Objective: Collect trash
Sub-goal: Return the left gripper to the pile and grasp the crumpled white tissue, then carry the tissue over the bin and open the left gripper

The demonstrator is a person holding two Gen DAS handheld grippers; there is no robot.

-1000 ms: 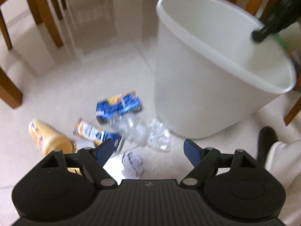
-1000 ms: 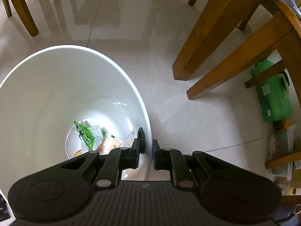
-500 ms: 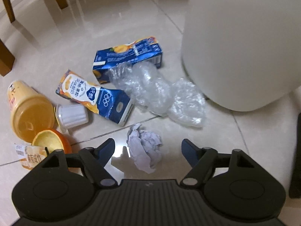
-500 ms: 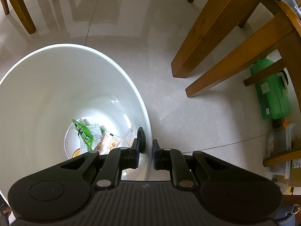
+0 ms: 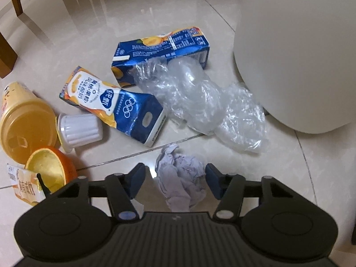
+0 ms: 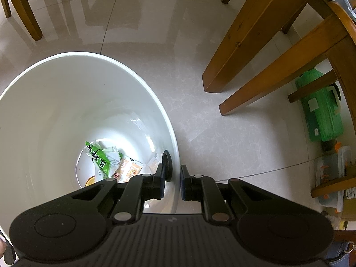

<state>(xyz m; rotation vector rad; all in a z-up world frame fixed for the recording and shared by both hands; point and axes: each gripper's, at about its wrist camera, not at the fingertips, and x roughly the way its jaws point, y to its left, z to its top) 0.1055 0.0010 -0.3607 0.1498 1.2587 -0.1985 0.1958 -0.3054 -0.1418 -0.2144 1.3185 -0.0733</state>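
Note:
My left gripper is open and low over the floor, its blue pads on either side of a crumpled pale tissue ball, which lies between them untouched. Beyond lie clear plastic wrap, two blue drink cartons, a small white cup, a yellow cup and an orange peel half. The white bin stands at the right. My right gripper is shut on the bin's rim. Wrappers lie at the bin's bottom.
Wooden chair and table legs stand close to the right of the bin, with more legs at the far left. A green plastic case and boxes sit under the furniture at the right. Glossy tile floor lies beyond the bin.
My left gripper has dropped from bin-rim height down to the floor and moved in over the tissue ball, which now sits between the open pads. The right gripper stays clamped on the rim.

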